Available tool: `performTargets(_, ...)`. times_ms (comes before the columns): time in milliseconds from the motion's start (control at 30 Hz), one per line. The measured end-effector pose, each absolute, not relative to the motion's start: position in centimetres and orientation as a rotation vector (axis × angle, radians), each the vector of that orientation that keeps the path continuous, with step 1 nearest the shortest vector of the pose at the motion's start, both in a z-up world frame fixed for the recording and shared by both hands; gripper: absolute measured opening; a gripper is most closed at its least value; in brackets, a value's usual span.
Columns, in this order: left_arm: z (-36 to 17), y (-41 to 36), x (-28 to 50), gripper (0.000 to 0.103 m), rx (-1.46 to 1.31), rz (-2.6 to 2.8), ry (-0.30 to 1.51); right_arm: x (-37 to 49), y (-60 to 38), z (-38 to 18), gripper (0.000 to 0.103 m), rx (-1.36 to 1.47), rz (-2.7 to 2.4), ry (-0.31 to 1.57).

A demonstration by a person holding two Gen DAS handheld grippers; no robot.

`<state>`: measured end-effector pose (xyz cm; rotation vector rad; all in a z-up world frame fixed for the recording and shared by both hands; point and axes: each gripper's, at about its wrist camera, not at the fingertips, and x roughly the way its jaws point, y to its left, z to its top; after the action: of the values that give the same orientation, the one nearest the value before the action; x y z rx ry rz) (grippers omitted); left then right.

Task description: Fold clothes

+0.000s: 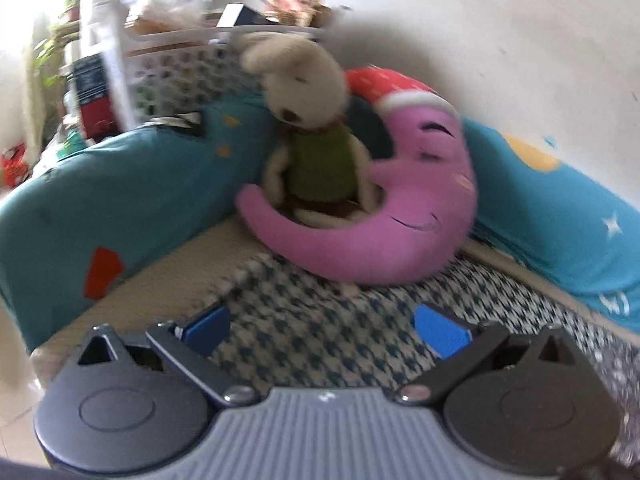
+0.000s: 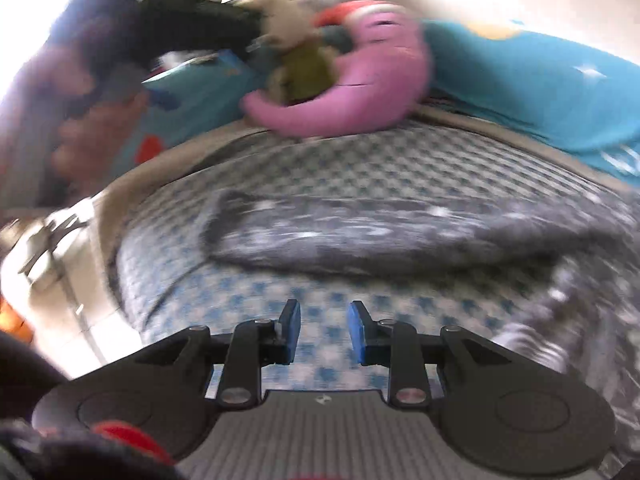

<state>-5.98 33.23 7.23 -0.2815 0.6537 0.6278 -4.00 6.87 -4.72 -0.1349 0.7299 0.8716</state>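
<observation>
A: Where is the garment to be found?

B: A grey speckled garment point(image 2: 360, 236) is seen lying flat in a long band across the blue-and-white checked bed cover point(image 2: 248, 304), ahead of the right gripper point(image 2: 323, 334). In the left wrist view only a grey edge point(image 1: 618, 368) is caught at the far right.

A: How are the claws set?

B: The right gripper is held over the cover with its blue pads point(image 2: 291, 330) parted by a narrow gap, nothing between them. The left gripper point(image 1: 322, 330) is spread wide, also empty.

A: What else is shown?

B: A plush rabbit point(image 1: 308, 128) in a green vest is seated in a pink moon cushion point(image 1: 404, 208), flanked by teal pillows point(image 1: 132, 184). Both views are blurred.
</observation>
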Motion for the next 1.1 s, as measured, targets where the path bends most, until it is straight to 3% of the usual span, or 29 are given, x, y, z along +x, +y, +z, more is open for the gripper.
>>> performTargets(567, 5.7, 28.0, -2.9, 0.103, -0.222, 0.494, 0.735, 5.8, 2.7, -7.2, 0.027, 0.224, 0.570, 0.814)
performTargets(933, 4.7, 26.4, -1.7, 0.103, -0.146, 0.469, 0.773, 7.8, 4.9, -8.1, 0.027, 0.289, 0.547, 0.798)
performTargets(1033, 4.6, 26.4, -1.6, 0.103, -0.144, 0.476, 0.778, 8.0, 4.8, -8.3, 0.008, 0.321, 0.542, 0.800)
performTargets(1100, 4.5, 26.4, -1.5, 0.103, -0.144, 0.476, 0.781, 7.7, 4.7, -8.1, 0.006, 0.326, 0.548, 0.799)
